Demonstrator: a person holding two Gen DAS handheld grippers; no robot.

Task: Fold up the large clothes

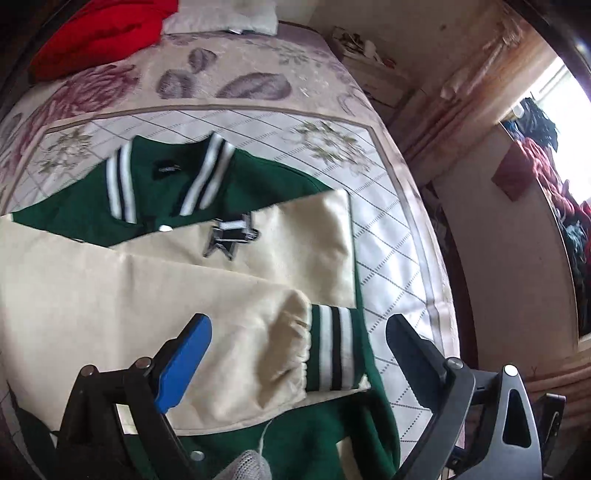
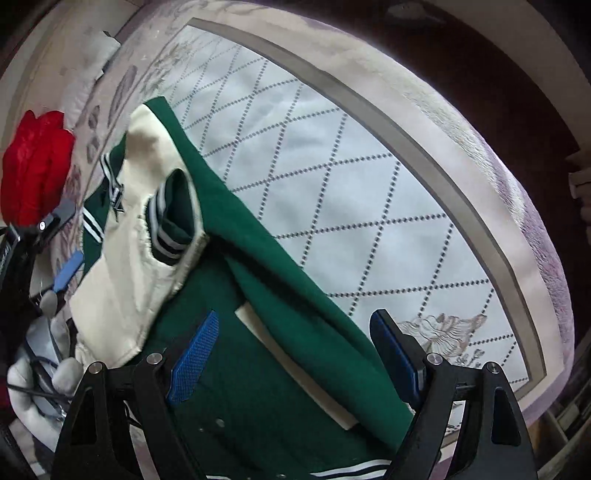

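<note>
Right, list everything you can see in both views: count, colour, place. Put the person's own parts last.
jacket: one, green body with cream sleeves and striped collar and cuffs, spread on the bed, both sleeves folded across the front
star patch: one, dark with white, on the jacket near the collar
bedspread: one, pale with a dotted diamond pattern and a flowered border, under the jacket
red garment: one, red, bunched at the far end of the bed
pillow: one, white, beside the red garment
clothes pile: several, red and dark, off the bed near the window
left gripper: one, black with a blue pad, open above a sleeve cuff
right gripper: one, black with blue pads, open above the jacket's side
gloved hand: one, light grey, holding the left gripper
</note>
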